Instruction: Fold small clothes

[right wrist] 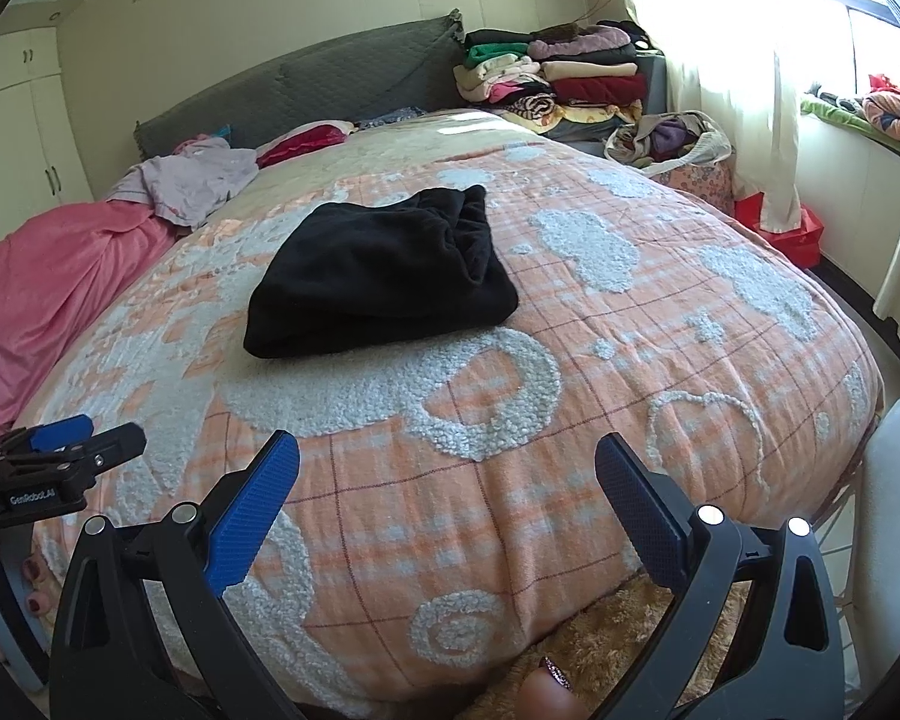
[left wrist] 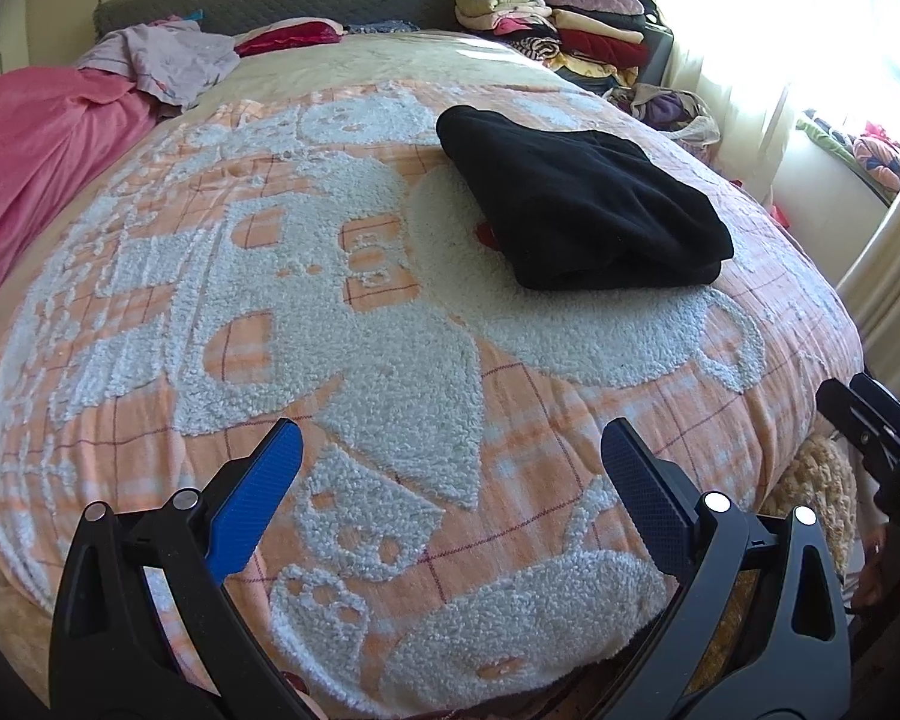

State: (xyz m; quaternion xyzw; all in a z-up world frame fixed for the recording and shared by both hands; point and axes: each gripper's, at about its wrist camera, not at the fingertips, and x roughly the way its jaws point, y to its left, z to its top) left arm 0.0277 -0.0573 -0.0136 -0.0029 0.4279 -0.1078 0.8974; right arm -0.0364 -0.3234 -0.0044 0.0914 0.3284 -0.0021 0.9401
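lying folded into a thick, squarish bundle on the quilt (left wrist: 150, 276), the black garment (left wrist: 576, 204) sits at about one o'clock from the left gripper (left wrist: 450, 468) and eleven o'clock from the right gripper (right wrist: 447, 474), so this piece looks done. both grippers hang near the bed's foot, well apart from it, jaws spread wide and holding nothing. it looks like soft, matte fleece with rounded fold edges, on an orange plaid cover with nubbly white tufted shapes; a rumpled lilac garment (right wrist: 192, 180) at ten o'clock may be next.
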